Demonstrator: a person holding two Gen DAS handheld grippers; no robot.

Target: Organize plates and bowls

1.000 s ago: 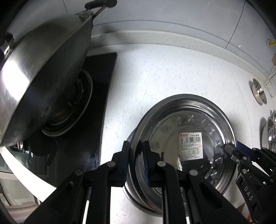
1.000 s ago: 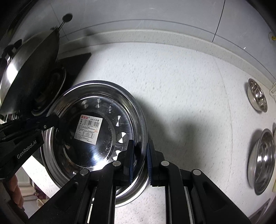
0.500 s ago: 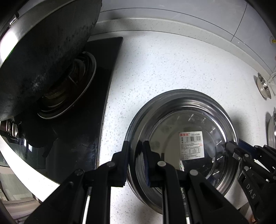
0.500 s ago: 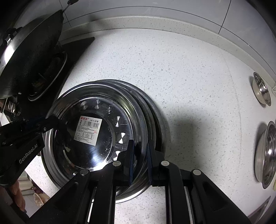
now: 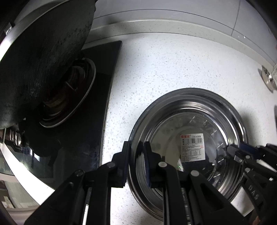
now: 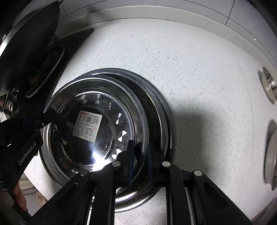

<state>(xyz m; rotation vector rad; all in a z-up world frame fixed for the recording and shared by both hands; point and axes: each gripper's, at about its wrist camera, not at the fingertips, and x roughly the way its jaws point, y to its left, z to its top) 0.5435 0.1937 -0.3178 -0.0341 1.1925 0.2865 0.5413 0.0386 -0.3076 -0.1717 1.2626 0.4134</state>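
A steel plate with a barcode label (image 5: 192,148) (image 6: 86,126) lies in a stack of larger steel plates (image 6: 155,110) on the white counter. My left gripper (image 5: 136,162) is shut on the labelled plate's left rim. My right gripper (image 6: 140,159) is shut on its right rim; it also shows in the left wrist view (image 5: 245,155). The left gripper shows in the right wrist view (image 6: 31,121). The labelled plate sits slightly tilted, offset left over the stack.
A black hob (image 5: 83,121) with a burner and a tilted dark wok (image 5: 39,52) lies to the left. Small steel bowls (image 6: 268,84) (image 6: 271,155) stand at the right edge. A grey backsplash (image 6: 155,13) runs along the back.
Both grippers have carried the labelled plate down and toward the stack; it now rests in the larger plates. The wok looms closer at the left.
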